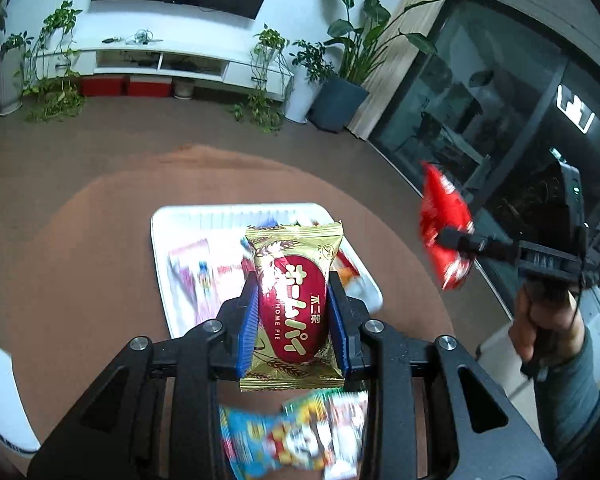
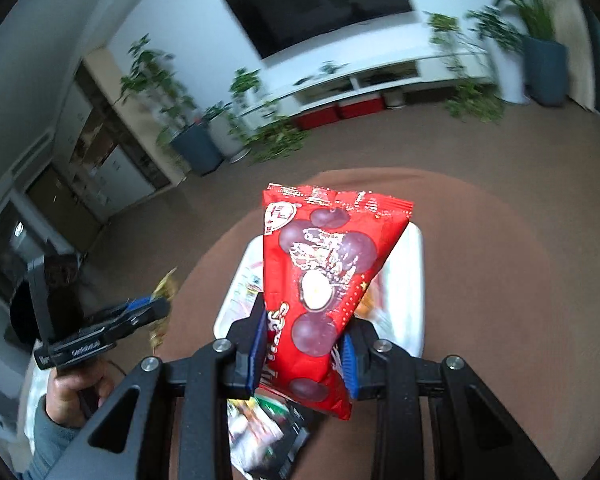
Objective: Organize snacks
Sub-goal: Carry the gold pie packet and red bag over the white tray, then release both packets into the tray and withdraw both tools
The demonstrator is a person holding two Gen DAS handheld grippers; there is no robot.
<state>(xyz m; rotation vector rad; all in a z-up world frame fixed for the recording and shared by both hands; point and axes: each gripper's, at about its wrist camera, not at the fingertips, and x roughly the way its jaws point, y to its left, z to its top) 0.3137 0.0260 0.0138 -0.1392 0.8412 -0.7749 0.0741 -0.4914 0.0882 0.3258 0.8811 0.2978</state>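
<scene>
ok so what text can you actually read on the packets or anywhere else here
"HOME PIE", under large Japanese lettering, on the gold and red packet in the left claw.
Red packet in the right claw: white script, too blurred to read.
Packets in the white tray and the nearer loose ones: blurred, unreadable.

On my left camera I can read "HOME PIE" in small white capitals on the red oval of the gold snack packet (image 1: 294, 304), beside large white Japanese characters. The red bag (image 2: 324, 280) on my right camera carries lettering too blurred for me to read.
</scene>
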